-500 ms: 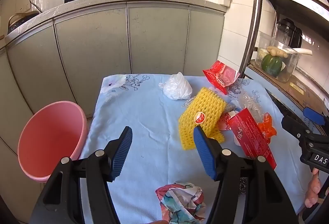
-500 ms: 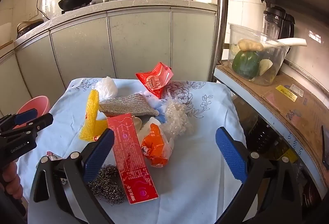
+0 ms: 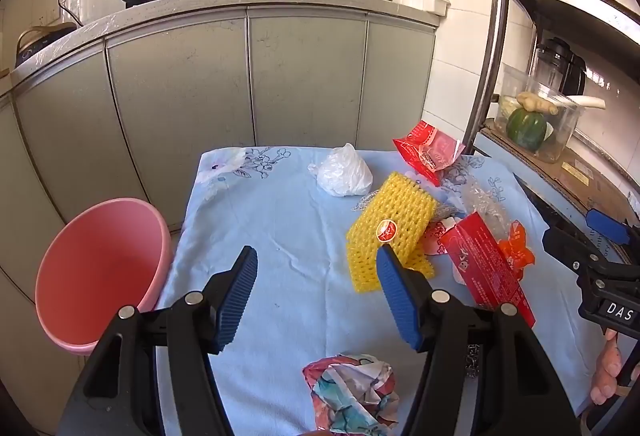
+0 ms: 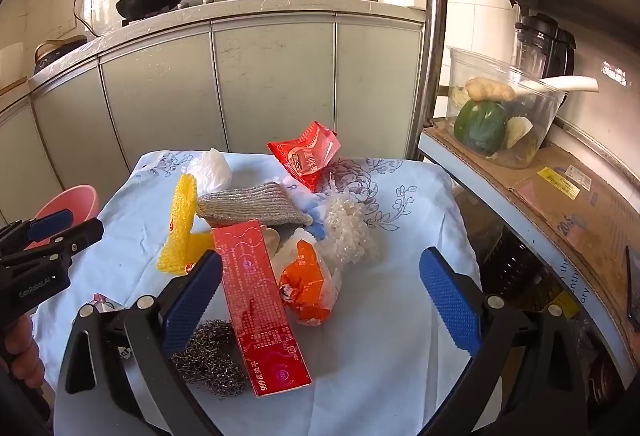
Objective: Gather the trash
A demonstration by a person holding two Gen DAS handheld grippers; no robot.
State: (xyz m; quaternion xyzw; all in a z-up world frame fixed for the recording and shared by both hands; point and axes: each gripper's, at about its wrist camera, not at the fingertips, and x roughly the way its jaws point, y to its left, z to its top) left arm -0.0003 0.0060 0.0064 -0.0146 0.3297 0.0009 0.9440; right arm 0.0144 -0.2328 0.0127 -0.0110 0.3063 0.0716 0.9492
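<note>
Trash on bench: 1 red box btwn wide, empty right gripper jaws; 1 crumpled wrapper below wide, empty left gripper; 1 yellow foam net beyond; 1 pink bin at left.

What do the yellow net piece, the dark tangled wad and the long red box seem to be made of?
Yellow net piece: soft foam mesh, matte, open holes. Dark tangled wad: probably steel wool, glinting wiry curls. Long red box: likely glossy printed cardboard, with flat faces and sharp edges.
</note>
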